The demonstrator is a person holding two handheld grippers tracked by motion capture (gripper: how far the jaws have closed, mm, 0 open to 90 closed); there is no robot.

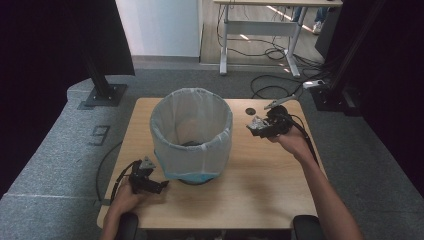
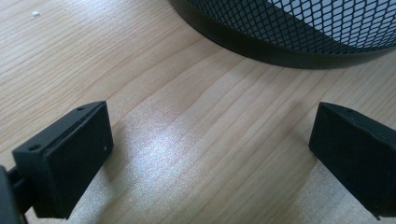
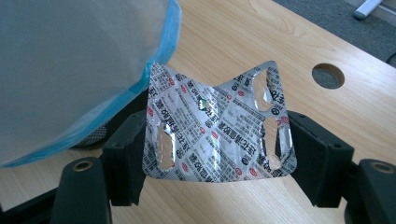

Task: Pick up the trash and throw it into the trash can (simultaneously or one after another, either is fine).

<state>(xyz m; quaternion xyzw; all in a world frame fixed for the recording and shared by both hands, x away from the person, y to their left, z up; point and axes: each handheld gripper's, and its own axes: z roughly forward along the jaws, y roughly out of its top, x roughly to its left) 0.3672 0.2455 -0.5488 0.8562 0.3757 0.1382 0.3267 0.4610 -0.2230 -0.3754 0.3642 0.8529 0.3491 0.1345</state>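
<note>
A black mesh waste bin [image 1: 192,132] lined with a pale blue bag stands in the middle of the wooden table [image 1: 260,180]. My right gripper [image 1: 256,126] is held above the table just right of the bin's rim, shut on a bent silver blister pack [image 3: 219,128] printed with red and black text. The pack [image 1: 256,123] is clamped by its two side edges and bows upward between the jaws. My left gripper [image 1: 161,186] rests low at the bin's front left, open, with bare wood between its fingers [image 2: 70,158]. The bin's black base [image 2: 280,46] curves just beyond them.
A round cable hole [image 1: 250,110] sits in the table's far right corner, also visible past the pack [image 3: 328,76]. The bag's blue hem [image 3: 140,88] hangs close to the right gripper. Black stands, cables and a desk frame lie on the grey carpet beyond the table.
</note>
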